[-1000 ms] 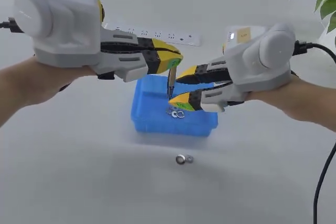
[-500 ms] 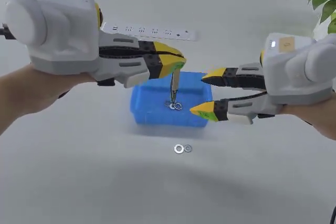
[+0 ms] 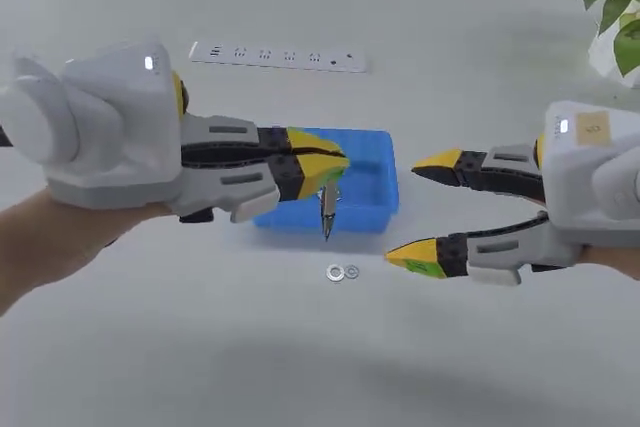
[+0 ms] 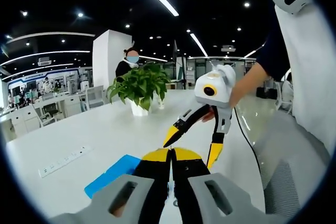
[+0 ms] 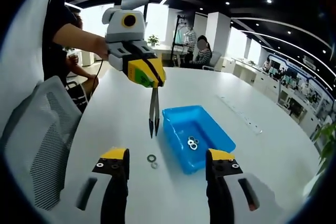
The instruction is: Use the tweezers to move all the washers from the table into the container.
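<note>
Though mostly bare, container (image 5: 203,125) w/ washers (image 5: 192,143).

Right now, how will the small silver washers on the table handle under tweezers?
The small silver washers lie flat, so likely awkward to pinch. Tiny and thin, probably very light; may slip from the pointed metal tweezers.

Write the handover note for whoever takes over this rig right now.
Left gripper: shut on the tweezers, tips pointing down, apparently empty, in front of the container.
Right gripper: open, holding nothing.
Done: a few washers lie in the blue container.
Left: two washers on the table, side by side just in front of the container; pick each up and drop it in.
</note>
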